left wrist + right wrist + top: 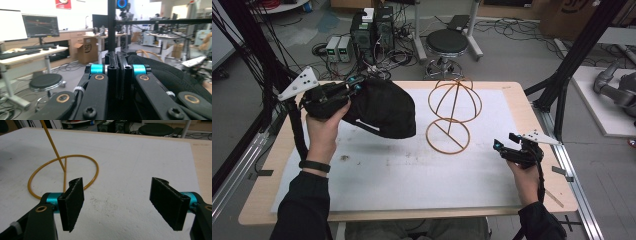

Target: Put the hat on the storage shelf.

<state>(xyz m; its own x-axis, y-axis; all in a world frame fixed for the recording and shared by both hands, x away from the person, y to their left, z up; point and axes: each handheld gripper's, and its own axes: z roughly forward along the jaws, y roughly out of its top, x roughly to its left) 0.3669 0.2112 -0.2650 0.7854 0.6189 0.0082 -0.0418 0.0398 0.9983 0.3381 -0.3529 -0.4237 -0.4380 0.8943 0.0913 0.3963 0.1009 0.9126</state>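
A black fabric hat (384,107) hangs above the back left of the white mat, lifted off the table. My left gripper (354,86) is at the hat's back edge, and in the left gripper view its jaws (116,57) are pressed together with the hat (170,75) bulging to their right. A gold wire hat stand (452,112) rises from a ring base in the middle of the mat, just right of the hat. My right gripper (498,146) hovers low to the right of the stand, jaws wide apart (120,202) and empty, with the stand's base ring (63,173) ahead to the left.
A white mat (412,170) covers most of the wooden table (557,192). Beyond the far edge stand a black stool (447,42) and computer boxes (372,30) among cables. Black frame posts (572,60) rise at the right.
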